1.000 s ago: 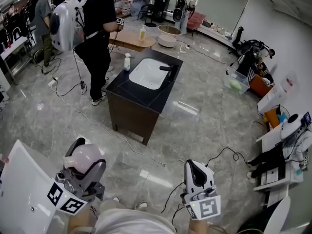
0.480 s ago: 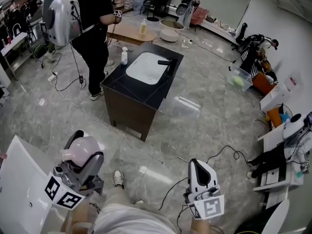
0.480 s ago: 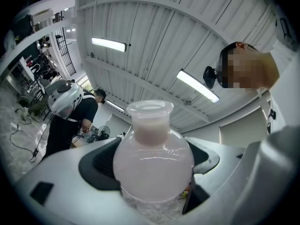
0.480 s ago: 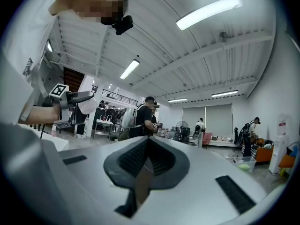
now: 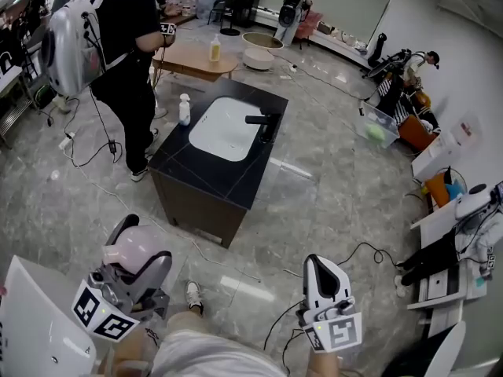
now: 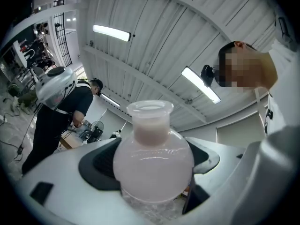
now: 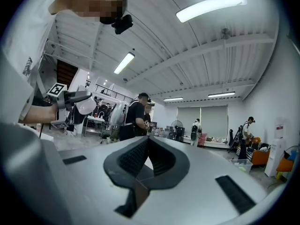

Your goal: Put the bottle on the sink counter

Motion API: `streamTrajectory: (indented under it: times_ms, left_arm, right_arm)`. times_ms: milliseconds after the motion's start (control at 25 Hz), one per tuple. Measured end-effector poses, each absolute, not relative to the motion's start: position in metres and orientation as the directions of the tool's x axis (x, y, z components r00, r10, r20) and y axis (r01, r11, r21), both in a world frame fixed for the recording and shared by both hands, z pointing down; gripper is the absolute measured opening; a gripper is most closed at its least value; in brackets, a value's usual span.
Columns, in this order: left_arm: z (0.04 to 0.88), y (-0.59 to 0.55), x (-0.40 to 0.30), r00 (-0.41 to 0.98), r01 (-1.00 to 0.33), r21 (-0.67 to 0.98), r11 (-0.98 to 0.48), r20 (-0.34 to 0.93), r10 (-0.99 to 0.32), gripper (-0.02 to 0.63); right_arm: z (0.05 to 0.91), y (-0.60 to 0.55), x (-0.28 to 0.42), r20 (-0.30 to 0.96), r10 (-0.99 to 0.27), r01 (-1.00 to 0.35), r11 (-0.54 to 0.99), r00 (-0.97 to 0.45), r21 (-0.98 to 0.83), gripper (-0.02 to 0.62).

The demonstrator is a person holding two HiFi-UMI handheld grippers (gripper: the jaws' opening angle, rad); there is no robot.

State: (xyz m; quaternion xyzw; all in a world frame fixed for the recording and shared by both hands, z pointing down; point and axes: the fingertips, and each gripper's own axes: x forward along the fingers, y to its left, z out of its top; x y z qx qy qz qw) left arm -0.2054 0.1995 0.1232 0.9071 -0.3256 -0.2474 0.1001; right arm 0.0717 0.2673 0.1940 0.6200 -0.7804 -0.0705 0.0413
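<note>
Bottle (image 6: 152, 144): pink, round-bellied, clamped in left claw (image 6: 152, 170)
Right claw (image 7: 146, 162): pressed together, empty
Sink counter (image 5: 206, 181): well apart, ahead

Grey marbled floor (image 5: 338, 187), glossy. Person in black (image 5: 130, 61) stands upper left, with a pale hard-shell backpack (image 5: 67, 42) on the back. Beyond them is a wooden table (image 5: 189, 60), with a yellow bottle (image 5: 214, 50) upright on it. Round white basin (image 5: 262, 50) just beside the table. Clear bin (image 5: 376, 126) with green contents at right. Black cable (image 5: 365, 248) loops over the floor lower right. More cables (image 5: 82, 151) trail at left. White panel (image 5: 35, 320) fills the bottom-left corner. Second person (image 5: 292, 6) with a backpack stands far back.
</note>
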Motion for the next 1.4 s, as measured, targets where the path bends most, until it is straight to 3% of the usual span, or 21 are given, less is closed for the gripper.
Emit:
streamTrajectory:
  times_ms: [320, 760, 1400]
  left_arm:
    - [0.118, 0.077, -0.206, 0.732, -0.448, 0.362, -0.817, -0.376, -0.568, 0.410]
    - [0.131, -0.006, -0.174, 0.770, -0.380, 0.400, -0.834, -0.363, -0.525, 0.410]
    - [0.177, -0.063, -0.105, 0.755, -0.485, 0.391, -0.782, -0.265, -0.600, 0.410]
  right_arm:
    - [0.181, 0.151, 0.053, -0.006, -0.985, -0.973, 0.170, -0.173, 0.155, 0.011]
    - [0.199, 0.099, 0.080, 0.052, -0.995, -0.986, 0.088, -0.081, 0.144, 0.011]
    - [0.240, 0.020, 0.119, 0.114, -0.973, -0.971, 0.214, -0.202, 0.107, 0.011]
